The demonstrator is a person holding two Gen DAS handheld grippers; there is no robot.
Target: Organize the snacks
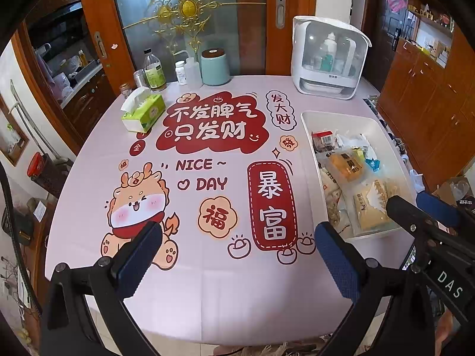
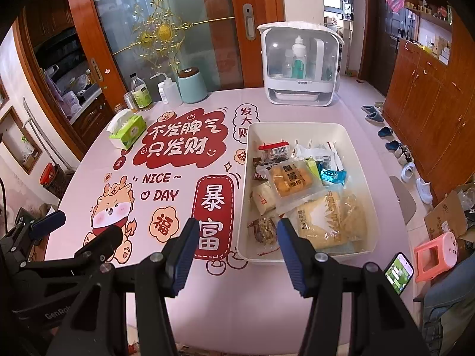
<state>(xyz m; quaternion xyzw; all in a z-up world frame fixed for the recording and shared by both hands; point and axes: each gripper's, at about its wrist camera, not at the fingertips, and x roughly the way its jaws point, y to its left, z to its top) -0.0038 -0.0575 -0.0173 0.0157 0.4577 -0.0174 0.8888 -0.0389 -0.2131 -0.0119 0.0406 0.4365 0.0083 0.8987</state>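
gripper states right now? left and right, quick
Left gripper: open, holding nothing, above the table.
Right gripper: open, holding nothing, near the close end of the snack bin.

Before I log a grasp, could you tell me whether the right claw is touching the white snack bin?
Apart. The right wrist view shows the right claw open and empty, held short of the white snack bin.

Left gripper (image 1: 237, 255) fingers spread wide, nothing held, low in frame; right gripper (image 2: 237, 252) likewise parted and empty, bottom centre, both level side by side.
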